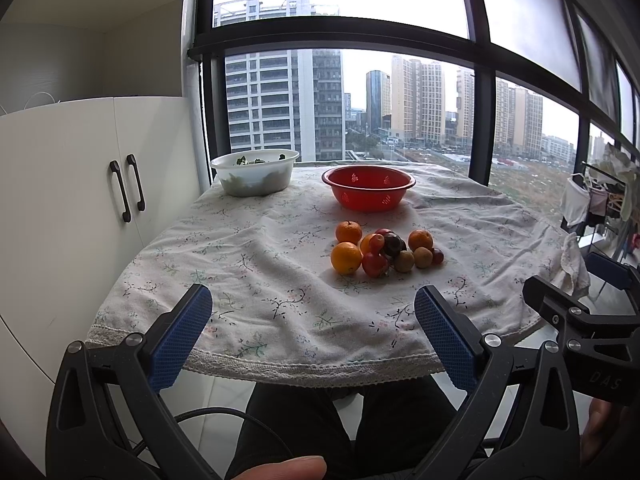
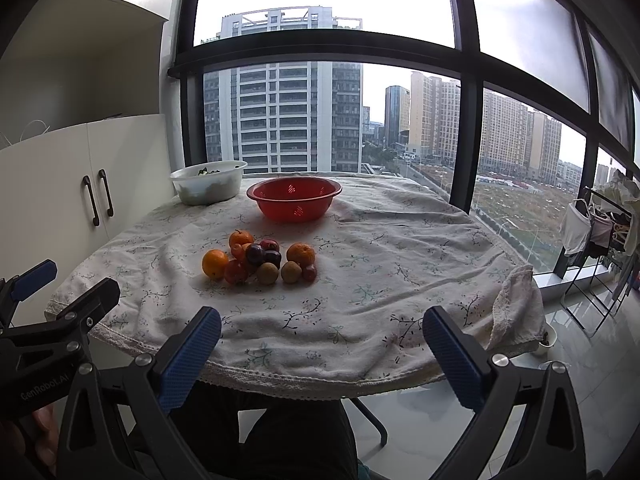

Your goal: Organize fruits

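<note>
A pile of fruit (image 1: 384, 252) lies on the round table's floral cloth (image 1: 260, 264): oranges, red and dark plums and small brown fruits. It also shows in the right wrist view (image 2: 260, 258). An empty red colander bowl (image 1: 368, 187) stands behind the pile, also in the right wrist view (image 2: 294, 198). My left gripper (image 1: 314, 320) is open and empty, held near the table's front edge, well short of the fruit. My right gripper (image 2: 322, 340) is open and empty too, beside it to the right.
A white bowl of greens (image 1: 255, 172) stands at the back left of the table. A white cabinet (image 1: 80, 200) is on the left, large windows behind, a clothes rack (image 2: 600, 232) on the right. My knees are under the table's front edge.
</note>
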A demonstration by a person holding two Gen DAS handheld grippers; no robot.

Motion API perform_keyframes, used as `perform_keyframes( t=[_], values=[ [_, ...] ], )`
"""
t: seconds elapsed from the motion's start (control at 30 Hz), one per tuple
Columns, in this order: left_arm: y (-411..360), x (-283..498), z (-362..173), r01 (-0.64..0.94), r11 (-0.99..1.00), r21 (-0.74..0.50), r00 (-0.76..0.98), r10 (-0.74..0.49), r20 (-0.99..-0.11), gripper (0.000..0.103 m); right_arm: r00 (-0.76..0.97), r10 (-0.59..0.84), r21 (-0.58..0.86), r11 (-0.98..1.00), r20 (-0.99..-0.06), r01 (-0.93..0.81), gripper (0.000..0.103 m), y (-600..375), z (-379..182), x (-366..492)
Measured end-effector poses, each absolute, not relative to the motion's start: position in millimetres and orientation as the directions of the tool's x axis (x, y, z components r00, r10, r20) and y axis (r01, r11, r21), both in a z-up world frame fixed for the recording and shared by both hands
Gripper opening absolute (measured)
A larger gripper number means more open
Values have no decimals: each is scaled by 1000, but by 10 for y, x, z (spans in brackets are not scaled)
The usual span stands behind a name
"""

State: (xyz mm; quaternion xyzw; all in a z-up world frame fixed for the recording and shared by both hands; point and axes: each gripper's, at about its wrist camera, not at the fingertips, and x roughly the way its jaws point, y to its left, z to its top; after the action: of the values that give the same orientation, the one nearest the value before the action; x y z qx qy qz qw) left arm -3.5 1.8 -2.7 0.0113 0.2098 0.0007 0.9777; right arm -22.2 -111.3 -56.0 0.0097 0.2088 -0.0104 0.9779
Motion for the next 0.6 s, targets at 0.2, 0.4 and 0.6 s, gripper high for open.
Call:
perform_keyframes(
  t=[0.2, 0.4, 0.6],
  values=[
    [20, -39, -29, 3, 1000, 23, 911, 6, -412, 103, 913, -16, 14, 1000, -408, 24, 103, -1111, -563, -222],
    [18, -36, -29, 4, 1000, 23, 911, 6, -412, 103, 913, -16, 12, 1000, -409, 23, 103, -1107, -566, -222],
    [16, -35, -28, 3, 1000, 24, 910, 7, -414, 103, 913, -17, 11, 1000, -408, 23, 103, -1103, -572, -225]
  ],
)
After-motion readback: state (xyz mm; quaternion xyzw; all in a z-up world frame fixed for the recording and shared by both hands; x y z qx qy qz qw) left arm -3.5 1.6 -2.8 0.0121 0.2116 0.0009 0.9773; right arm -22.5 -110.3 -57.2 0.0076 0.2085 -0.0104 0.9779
